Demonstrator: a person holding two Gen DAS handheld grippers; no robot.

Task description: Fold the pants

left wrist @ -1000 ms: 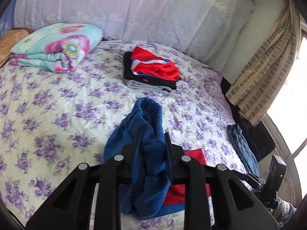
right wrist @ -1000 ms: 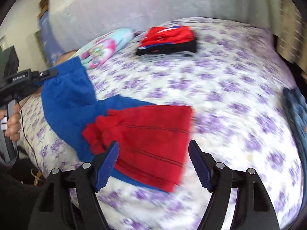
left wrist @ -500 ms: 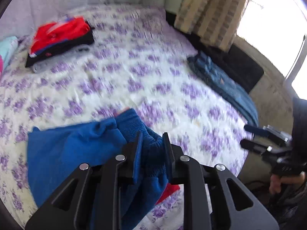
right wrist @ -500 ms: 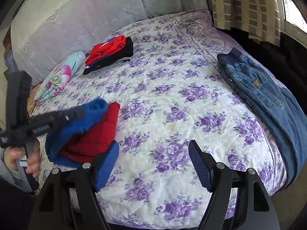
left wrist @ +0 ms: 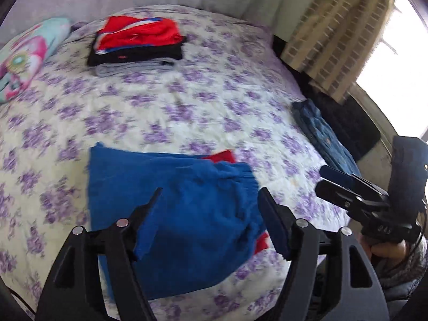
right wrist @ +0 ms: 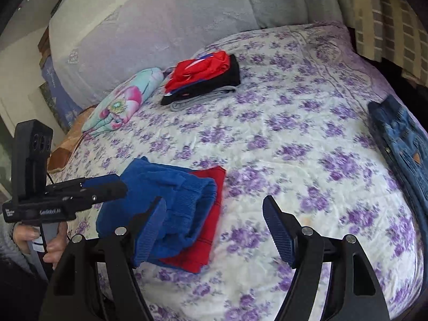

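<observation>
Left hand-held gripper [left wrist: 210, 208] – jaws opening above the folded blue-and-red knit pants [left wrist: 171, 203], pads clear of the fabric. Pants lie on the purple-flowered bedspread [left wrist: 187, 101]. Right hand-held gripper [right wrist: 215, 227] – released, grasping nothing.

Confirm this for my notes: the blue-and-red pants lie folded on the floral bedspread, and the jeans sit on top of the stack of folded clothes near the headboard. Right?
Not quite. The jeans lie alone at the bedspread's edge near the curtain, apart from the stack of folded clothes; the right wrist view shows this. The blue-and-red pants do lie folded on it.
</observation>
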